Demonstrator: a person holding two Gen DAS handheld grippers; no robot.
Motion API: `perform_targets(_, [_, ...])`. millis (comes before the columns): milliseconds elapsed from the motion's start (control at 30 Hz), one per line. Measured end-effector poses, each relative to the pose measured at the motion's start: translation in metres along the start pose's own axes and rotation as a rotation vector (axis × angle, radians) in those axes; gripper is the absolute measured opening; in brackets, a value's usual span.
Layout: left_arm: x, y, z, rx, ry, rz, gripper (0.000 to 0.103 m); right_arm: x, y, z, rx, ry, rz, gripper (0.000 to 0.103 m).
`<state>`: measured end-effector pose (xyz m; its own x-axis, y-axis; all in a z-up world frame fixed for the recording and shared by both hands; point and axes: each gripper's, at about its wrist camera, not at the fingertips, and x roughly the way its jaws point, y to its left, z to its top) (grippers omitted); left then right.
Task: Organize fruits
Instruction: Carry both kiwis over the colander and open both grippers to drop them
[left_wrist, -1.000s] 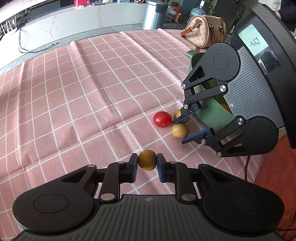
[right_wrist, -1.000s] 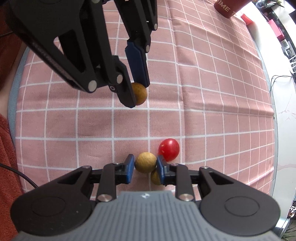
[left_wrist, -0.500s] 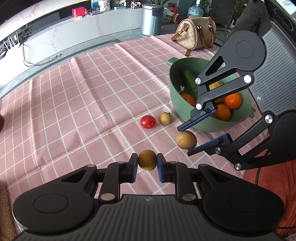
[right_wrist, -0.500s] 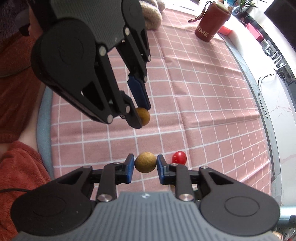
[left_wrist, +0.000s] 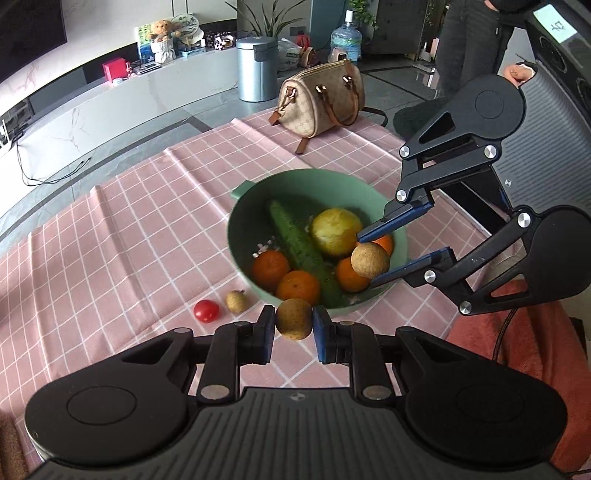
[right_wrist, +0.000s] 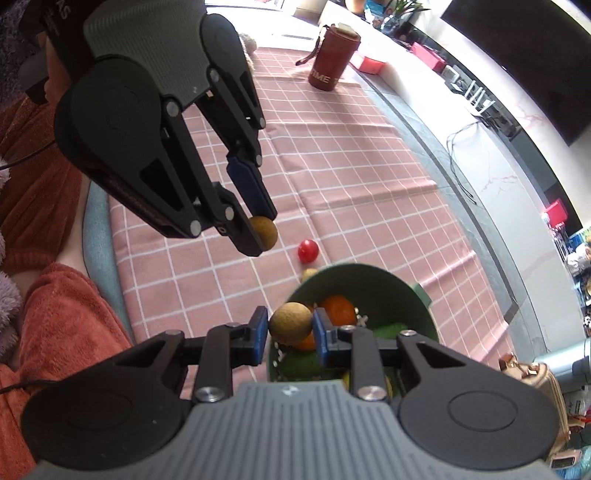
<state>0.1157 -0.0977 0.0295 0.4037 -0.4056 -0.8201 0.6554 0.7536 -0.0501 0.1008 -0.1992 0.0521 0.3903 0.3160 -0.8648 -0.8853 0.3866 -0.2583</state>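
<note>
My left gripper (left_wrist: 294, 320) is shut on a small brown round fruit (left_wrist: 294, 319) and holds it above the near rim of the green bowl (left_wrist: 255, 192). My right gripper (right_wrist: 290, 326) is shut on a second brown fruit (right_wrist: 290, 323), over the bowl's edge (right_wrist: 369, 271); this gripper also shows in the left wrist view (left_wrist: 370, 260). The bowl holds oranges (left_wrist: 298, 290), a cucumber (left_wrist: 295, 240) and a yellow fruit (left_wrist: 336, 232). A red cherry tomato (left_wrist: 207, 311) and a third brown fruit (left_wrist: 236, 301) lie on the pink checked cloth beside the bowl.
A beige handbag (left_wrist: 321, 98) stands at the cloth's far end. A red bottle (right_wrist: 332, 59) stands at the far end in the right wrist view. A person in an orange-red sweater (right_wrist: 55, 325) is at the table's near edge.
Both grippers have risen with their brown fruits and moved toward the green bowl. The right one now hangs over the bowl's rim. The tomato and third fruit stayed on the cloth.
</note>
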Motion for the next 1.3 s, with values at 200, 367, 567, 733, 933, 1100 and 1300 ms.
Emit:
perform_targets(200, [0.02,-0.023,0.024,0.023,0.03,-0.028,0.024,-0.009,-0.02,-0.039,0.089,0.048,-0.044,0.022])
perform_targets(367, [0.043,-0.027,0.041,0.018,0.067,-0.032,0.024,-0.007,-0.041,-0.063,0.134,0.08,-0.064,0.022])
perform_targets(567, [0.074,-0.018,0.058,0.008,0.115,0.012,0.024,0.003,-0.063,-0.073,0.201,0.051,-0.07,0.022])
perform_targets(733, [0.094,-0.002,0.071,0.004,0.133,0.044,0.024,0.023,-0.074,-0.068,0.202,0.029,-0.059,0.022])
perform_targets(933, [0.119,0.016,0.077,-0.013,0.179,0.065,0.024,0.051,-0.093,-0.062,0.223,0.019,-0.037,0.022])
perform_targets(1100, [0.13,0.024,0.078,-0.017,0.19,0.074,0.024,0.07,-0.107,-0.061,0.24,0.026,-0.025,0.022])
perform_targets(1300, [0.139,0.022,0.076,0.056,0.221,0.097,0.024,0.091,-0.118,-0.061,0.249,0.043,-0.015,0.022])
